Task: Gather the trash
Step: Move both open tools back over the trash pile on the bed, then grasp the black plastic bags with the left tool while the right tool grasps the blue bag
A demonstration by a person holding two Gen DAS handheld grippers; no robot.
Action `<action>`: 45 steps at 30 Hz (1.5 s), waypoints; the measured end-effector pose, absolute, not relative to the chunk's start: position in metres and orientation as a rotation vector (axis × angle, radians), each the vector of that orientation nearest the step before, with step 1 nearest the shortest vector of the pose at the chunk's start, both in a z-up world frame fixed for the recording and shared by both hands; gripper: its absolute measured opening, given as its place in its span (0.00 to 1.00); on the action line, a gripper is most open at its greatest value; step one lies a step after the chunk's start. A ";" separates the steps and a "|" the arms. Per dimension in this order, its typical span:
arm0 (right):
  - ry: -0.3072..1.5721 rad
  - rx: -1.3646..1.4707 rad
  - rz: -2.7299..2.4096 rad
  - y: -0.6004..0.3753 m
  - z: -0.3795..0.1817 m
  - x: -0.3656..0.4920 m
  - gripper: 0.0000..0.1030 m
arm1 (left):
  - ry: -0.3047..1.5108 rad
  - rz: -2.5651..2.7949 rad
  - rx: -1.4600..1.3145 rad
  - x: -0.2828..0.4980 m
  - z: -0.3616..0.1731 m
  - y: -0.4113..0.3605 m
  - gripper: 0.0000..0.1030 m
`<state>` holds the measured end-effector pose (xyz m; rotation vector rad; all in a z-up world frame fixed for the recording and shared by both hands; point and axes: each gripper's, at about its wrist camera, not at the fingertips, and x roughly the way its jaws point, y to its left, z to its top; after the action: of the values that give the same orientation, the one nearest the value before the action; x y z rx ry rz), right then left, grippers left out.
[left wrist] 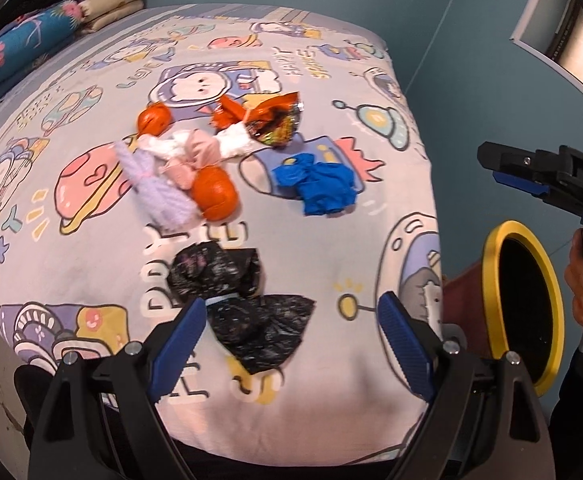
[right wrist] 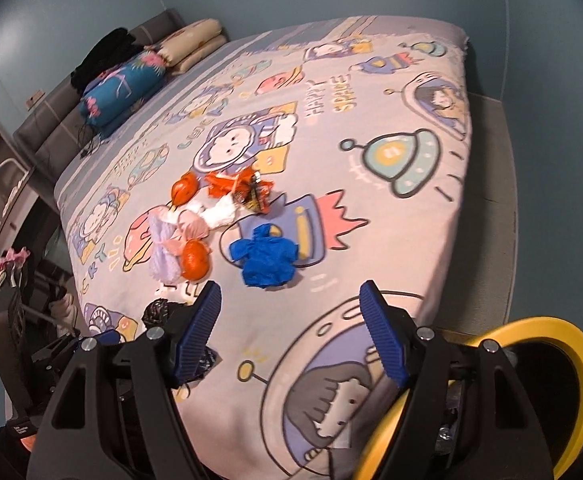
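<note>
black bag (left wrist: 243, 304) between spread left hand-held gripper (left wrist: 291, 344) jaws, untouched

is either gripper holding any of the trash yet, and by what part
Nothing is held. Left gripper and right gripper are both open above the bed.

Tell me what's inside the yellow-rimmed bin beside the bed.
The yellow-rimmed bin shows only a dark opening in the left wrist view. In the right wrist view the right gripper covers much of it, so contents can't be seen.

Left tongs (left wrist: 291, 344) open; black bag (left wrist: 247, 300) between
</note>
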<state>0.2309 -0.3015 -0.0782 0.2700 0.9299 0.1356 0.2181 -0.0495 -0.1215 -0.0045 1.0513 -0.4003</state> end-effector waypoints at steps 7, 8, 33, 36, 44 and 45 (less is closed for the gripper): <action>0.976 0.243 0.162 -0.279 -0.092 0.253 0.70 | 1.082 -0.363 -0.033 0.227 -0.137 -0.030 0.82; 0.982 0.238 0.164 -0.276 -0.095 0.255 0.71 | 1.087 -0.360 -0.038 0.228 -0.139 -0.027 0.82; 1.211 0.071 0.133 -0.224 -0.187 0.345 0.71 | 1.197 -0.297 -0.176 0.264 -0.199 0.001 0.82; 1.227 0.056 0.127 -0.219 -0.195 0.353 0.71 | 1.208 -0.295 -0.189 0.268 -0.204 0.000 0.82; 1.254 0.044 0.103 -0.217 -0.212 0.368 0.71 | 1.208 -0.300 -0.211 0.275 -0.210 -0.006 0.82; 1.258 0.046 0.101 -0.217 -0.214 0.368 0.71 | 1.205 -0.303 -0.210 0.276 -0.211 -0.007 0.82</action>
<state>0.3683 -0.2172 -0.2139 0.0455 1.2578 0.1013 0.2757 -0.0068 -0.2110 -0.2103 1.2055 -0.3030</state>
